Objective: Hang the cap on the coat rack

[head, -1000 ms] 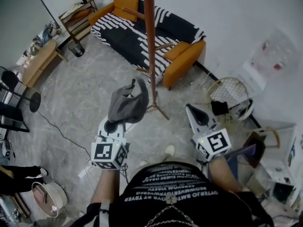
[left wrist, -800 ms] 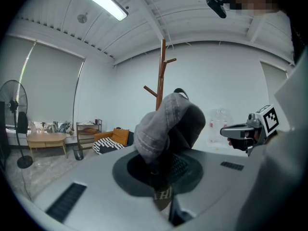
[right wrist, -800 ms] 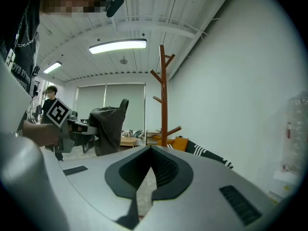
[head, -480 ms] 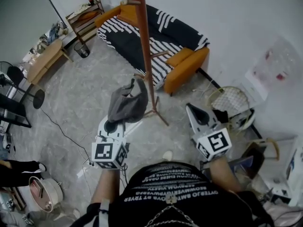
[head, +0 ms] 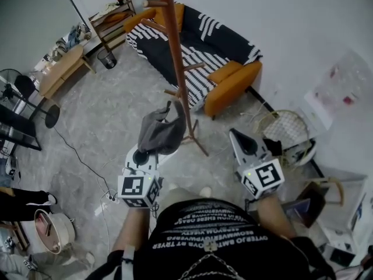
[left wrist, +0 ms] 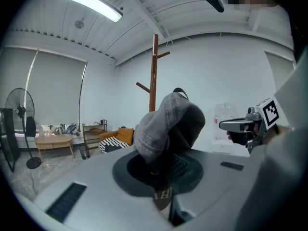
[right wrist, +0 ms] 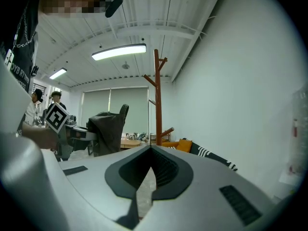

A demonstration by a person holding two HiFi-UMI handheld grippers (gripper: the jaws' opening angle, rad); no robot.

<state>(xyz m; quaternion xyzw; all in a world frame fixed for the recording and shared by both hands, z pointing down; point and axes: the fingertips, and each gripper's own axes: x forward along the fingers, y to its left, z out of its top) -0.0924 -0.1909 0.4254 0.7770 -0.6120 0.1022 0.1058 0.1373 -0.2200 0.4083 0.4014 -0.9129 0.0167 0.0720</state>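
A grey cap [head: 160, 132] stands up out of my left gripper [head: 141, 154], which is shut on its lower edge; in the left gripper view the cap [left wrist: 166, 126] fills the space above the jaws. The brown wooden coat rack [head: 176, 69] rises just beyond the cap, its pegs branching off the pole, and its feet rest on the floor. It shows behind the cap as the coat rack [left wrist: 154, 71] in the left gripper view. My right gripper [head: 235, 134] is to the right of the rack's base, shut and holding nothing. In the right gripper view the coat rack [right wrist: 158, 100] stands ahead.
A striped sofa [head: 198, 45] with orange cushions sits behind the rack. A wooden table [head: 61, 69], a shelf [head: 111, 16] and a fan [head: 23, 92] stand at the left. A cable [head: 76, 162] crosses the floor. A wire basket [head: 285, 124] and clutter lie at the right.
The view has shifted so the rack and sofa sit a little further right and nearer. The cap stays clamped in the left gripper; the right gripper has barely moved.
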